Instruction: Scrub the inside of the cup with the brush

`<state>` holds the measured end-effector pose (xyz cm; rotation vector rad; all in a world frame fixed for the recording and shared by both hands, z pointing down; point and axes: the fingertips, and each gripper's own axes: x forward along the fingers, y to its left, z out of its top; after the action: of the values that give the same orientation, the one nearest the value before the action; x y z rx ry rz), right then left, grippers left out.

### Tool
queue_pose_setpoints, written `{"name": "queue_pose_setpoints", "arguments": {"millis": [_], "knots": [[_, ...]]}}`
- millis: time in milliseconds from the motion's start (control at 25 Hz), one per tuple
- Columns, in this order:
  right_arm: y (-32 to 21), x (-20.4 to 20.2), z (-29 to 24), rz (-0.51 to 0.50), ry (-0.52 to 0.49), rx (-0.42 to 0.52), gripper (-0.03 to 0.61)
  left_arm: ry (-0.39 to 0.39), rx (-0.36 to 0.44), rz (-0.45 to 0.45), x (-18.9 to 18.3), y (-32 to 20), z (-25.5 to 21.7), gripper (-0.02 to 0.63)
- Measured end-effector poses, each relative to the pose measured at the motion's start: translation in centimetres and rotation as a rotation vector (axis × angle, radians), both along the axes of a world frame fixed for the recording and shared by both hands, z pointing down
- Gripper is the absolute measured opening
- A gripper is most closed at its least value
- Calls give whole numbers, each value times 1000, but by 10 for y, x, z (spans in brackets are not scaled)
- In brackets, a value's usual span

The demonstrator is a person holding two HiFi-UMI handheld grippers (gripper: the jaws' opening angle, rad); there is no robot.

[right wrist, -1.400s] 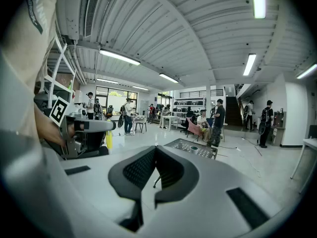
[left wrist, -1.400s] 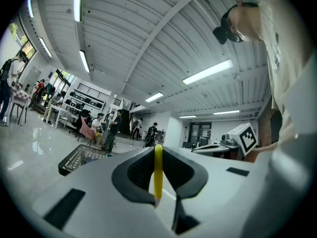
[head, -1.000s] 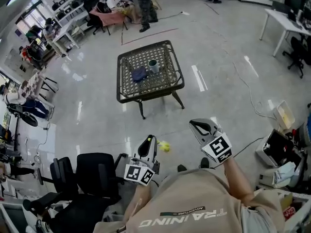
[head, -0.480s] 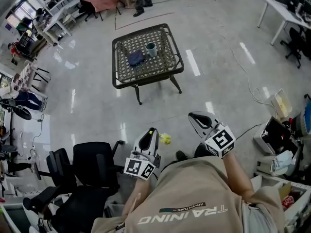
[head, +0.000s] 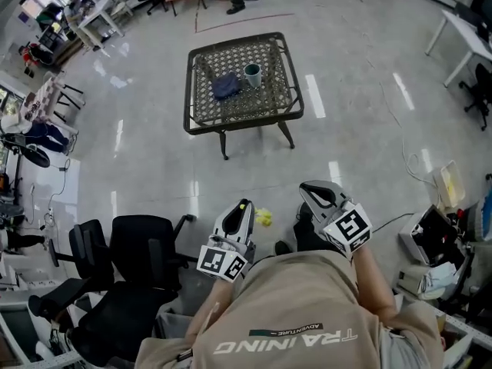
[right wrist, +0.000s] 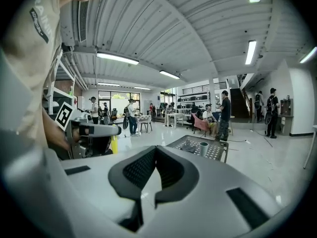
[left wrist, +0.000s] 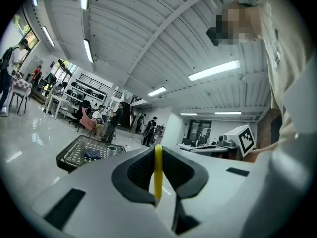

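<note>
A grey-green cup (head: 252,74) stands upright on a black wicker table (head: 202,114), far ahead of me across the floor. My left gripper (head: 243,204) is held close to my body, shut on the thin yellow handle of the brush (left wrist: 158,171). The brush's yellow head (head: 264,217) sticks out to its right. My right gripper (head: 307,190) is beside it, shut with nothing between its jaws (right wrist: 156,155). Both gripper views show the cup (left wrist: 112,150) (right wrist: 203,148) small and distant. The right gripper view also catches the left gripper (right wrist: 97,130) with the brush (right wrist: 114,144).
A dark blue cloth (head: 227,85) lies on the table left of the cup. Black office chairs (head: 141,257) stand close at my left. Boxes and cables (head: 434,237) sit on the floor at my right. People and desks (head: 91,14) are far behind the table.
The table with the cup has slid upward in the head view as the camera shifted. Both grippers keep their pose near my body, the left still holding the brush.
</note>
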<state>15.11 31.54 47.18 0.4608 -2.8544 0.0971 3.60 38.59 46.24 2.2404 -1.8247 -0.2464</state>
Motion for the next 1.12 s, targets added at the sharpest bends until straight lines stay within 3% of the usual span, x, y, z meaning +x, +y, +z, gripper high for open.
{"name": "queue_pose_setpoints", "arguments": {"millis": [320,560,760,1120], "knots": [[-78,-35,-10,-82,-47,35,14,-86,34,-12,-15,-83,-35,52],[-131,-35,-13,-124,-58,43,14,-70,71,-9,-6,-146,-44,52],[-165,-28,-5,-138,-50,12,14,-64,57,-16,-4,-183,-41,52],[-182,-26,18,-152,-65,-32,14,-39,1,-60,1,-199,-23,52]]}}
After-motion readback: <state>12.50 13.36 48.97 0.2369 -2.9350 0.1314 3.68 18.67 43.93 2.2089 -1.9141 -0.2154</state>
